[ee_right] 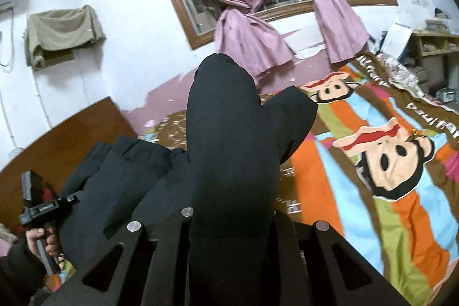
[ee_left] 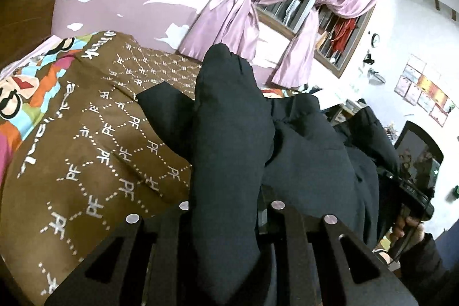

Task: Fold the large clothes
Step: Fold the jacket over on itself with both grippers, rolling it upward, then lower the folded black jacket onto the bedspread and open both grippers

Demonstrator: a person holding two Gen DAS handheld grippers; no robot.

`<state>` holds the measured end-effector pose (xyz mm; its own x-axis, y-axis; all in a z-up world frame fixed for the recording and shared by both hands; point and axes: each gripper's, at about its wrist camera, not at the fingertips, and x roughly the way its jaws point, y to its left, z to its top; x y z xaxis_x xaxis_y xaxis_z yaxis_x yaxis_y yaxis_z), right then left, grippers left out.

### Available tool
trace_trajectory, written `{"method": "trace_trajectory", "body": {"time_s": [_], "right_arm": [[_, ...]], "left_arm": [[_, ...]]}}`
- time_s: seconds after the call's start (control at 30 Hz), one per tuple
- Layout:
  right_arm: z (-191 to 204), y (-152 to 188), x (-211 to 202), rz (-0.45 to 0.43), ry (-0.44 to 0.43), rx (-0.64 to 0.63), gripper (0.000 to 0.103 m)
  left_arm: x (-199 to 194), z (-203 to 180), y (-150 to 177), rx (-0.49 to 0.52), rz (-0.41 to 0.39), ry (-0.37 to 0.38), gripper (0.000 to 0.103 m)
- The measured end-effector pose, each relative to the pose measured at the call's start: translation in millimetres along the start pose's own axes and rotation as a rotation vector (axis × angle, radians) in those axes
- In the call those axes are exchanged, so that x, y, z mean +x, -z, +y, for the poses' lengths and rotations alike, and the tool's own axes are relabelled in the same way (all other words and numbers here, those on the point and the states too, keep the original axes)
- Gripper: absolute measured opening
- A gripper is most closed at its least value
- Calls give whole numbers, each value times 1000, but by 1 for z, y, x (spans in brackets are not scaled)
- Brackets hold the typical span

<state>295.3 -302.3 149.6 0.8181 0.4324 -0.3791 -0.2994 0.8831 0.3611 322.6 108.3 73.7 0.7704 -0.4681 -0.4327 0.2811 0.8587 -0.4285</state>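
A large black padded garment [ee_left: 229, 119] hangs lifted over the bed. In the left wrist view a thick fold of it rises between the fingers of my left gripper [ee_left: 229, 220], which is shut on the cloth. The rest of the garment sags to the right towards a hand [ee_left: 401, 228] holding the other gripper. In the right wrist view my right gripper [ee_right: 229, 220] is likewise shut on a bulging fold of the black garment [ee_right: 229, 119]. The cloth drapes left to a hand [ee_right: 37, 237] on the left tool. The fabric hides both sets of fingertips.
Below lies a bed with a brown lettered cover [ee_left: 100, 134] and a striped cartoon blanket [ee_right: 373, 162]. A wooden headboard [ee_right: 57, 139] stands at one side. Pink curtains [ee_right: 243, 42] hang at the window behind. Shelves [ee_right: 430, 45] and a dark screen [ee_left: 418, 157] stand beyond the bed.
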Motion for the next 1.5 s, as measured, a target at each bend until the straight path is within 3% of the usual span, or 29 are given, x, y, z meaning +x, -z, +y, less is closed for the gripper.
{"method": "trace_trajectory", "body": {"time_s": [0.13, 0.2, 0.33, 0.43, 0.5, 0.57, 0.63, 0.8, 1.0, 1.5], "right_arm": [[-23, 18, 38, 100, 94, 36, 15], [-35, 35, 58, 166, 188, 30, 22], [-54, 53, 57, 168, 219, 59, 36], [-57, 58, 56, 182, 248, 42, 53], [-59, 60, 55, 182, 253, 44, 73], [-60, 59, 55, 178, 262, 51, 81], [-59, 60, 54, 179, 284, 48, 84], [-54, 61, 46, 155, 330, 21, 93], [-38, 55, 27, 95, 354, -30, 103], [15, 45, -47, -51, 301, -127, 103]], "left_arm": [[49, 18, 13, -13, 91, -64, 16], [69, 32, 27, -9, 160, -136, 17], [78, 65, 51, -69, 194, -179, 28], [79, 78, 54, -102, 205, -187, 37], [78, 80, 53, -113, 214, -205, 43], [77, 76, 52, -106, 224, -232, 49], [74, 69, 50, -81, 214, -302, 68], [57, 55, 48, -39, 147, -397, 93], [34, 32, 46, -12, 67, -424, 96], [-31, -53, 43, 133, -104, -423, 101]]}}
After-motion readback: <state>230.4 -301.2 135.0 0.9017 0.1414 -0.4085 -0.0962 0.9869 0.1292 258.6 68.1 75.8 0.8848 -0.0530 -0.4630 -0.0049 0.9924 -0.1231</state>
